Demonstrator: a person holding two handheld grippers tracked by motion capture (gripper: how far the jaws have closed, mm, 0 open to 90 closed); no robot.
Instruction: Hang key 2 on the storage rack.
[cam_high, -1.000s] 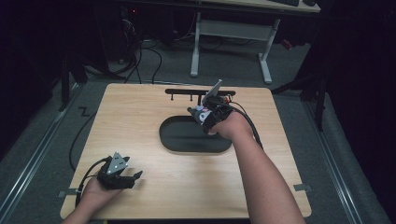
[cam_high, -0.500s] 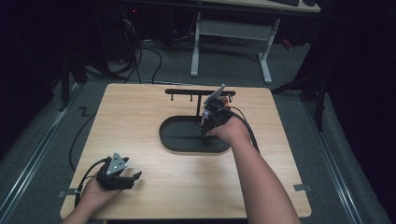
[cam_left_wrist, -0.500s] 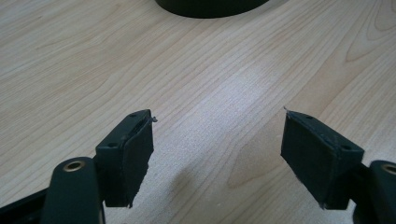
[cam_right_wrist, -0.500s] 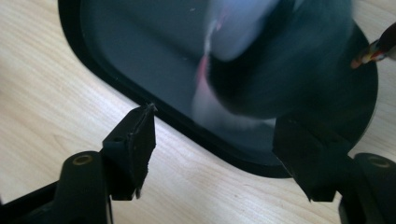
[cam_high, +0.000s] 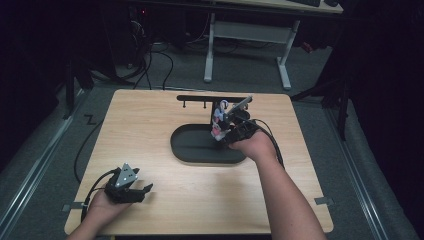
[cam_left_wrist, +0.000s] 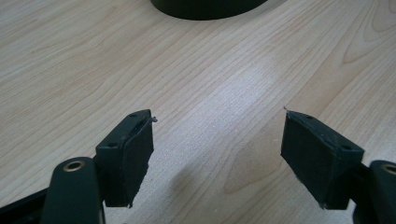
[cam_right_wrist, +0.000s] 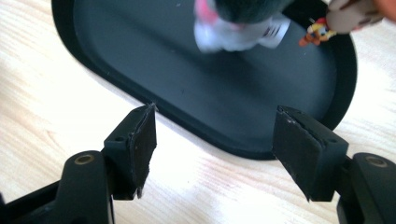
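A black oval tray (cam_high: 190, 150) (cam_right_wrist: 140, 51) lies at the table's middle. Over its far right part is a small white, pink and grey soft toy (cam_high: 219, 117) (cam_right_wrist: 233, 28), blurred in the right gripper view; whether it hangs from the black rack (cam_high: 212, 98) behind I cannot tell. My right gripper (cam_high: 221, 136) (cam_right_wrist: 215, 116) is just in front of the toy, above the tray's rim. Its jaws have just been opening, then eased in slightly, and nothing is between them. My left gripper (cam_high: 145, 190) (cam_left_wrist: 217, 119) rests open on bare wood at the front left.
The rack's bar with short pegs stands at the table's far edge. A small orange figure (cam_right_wrist: 315, 30) shows beside the toy. The tray's edge (cam_left_wrist: 205, 7) lies ahead of the left gripper. White desk legs (cam_high: 210, 50) and cables are on the floor beyond.
The right gripper has drawn back a little toward the near side, away from the toy, and its jaws stand wider. The left hand has kept still.
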